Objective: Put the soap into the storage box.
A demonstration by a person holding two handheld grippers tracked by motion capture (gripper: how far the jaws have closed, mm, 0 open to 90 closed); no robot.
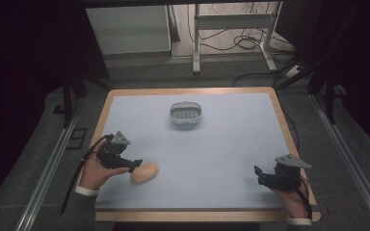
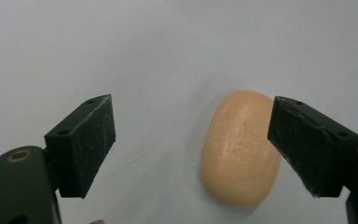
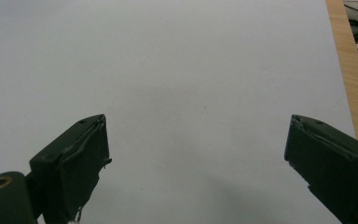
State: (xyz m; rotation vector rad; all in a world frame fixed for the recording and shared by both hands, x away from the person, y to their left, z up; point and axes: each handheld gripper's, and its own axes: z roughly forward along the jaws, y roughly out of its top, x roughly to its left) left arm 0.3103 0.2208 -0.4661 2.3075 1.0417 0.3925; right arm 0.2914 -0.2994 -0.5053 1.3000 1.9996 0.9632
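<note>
At near-left of table [image 1: 125, 103]: soap [image 1: 144, 173] lying flat on pale surface, peach, oval. Left gripper [image 1: 136, 166] right at soap, jaws spread wide, gripping nothing; in left gripper view soap [image 2: 240, 148] sits toward right jaw, partly behind its pad, contact unclear. Right gripper [image 1: 258, 175] near right front edge, well apart from soap, jaws spread, empty, over bare surface. Grey basket [image 1: 186, 115] mid-table toward far side, well apart from soap.

Soap bar [image 1: 144, 173] on table [image 1: 221, 144] near front left, left gripper [image 1: 134, 166] just left of it, jaws either side of the bar's near end, dish [image 1: 185, 115] well behind at centre rear, right gripper [image 1: 261, 177] at front right, well apart from the bar.
</note>
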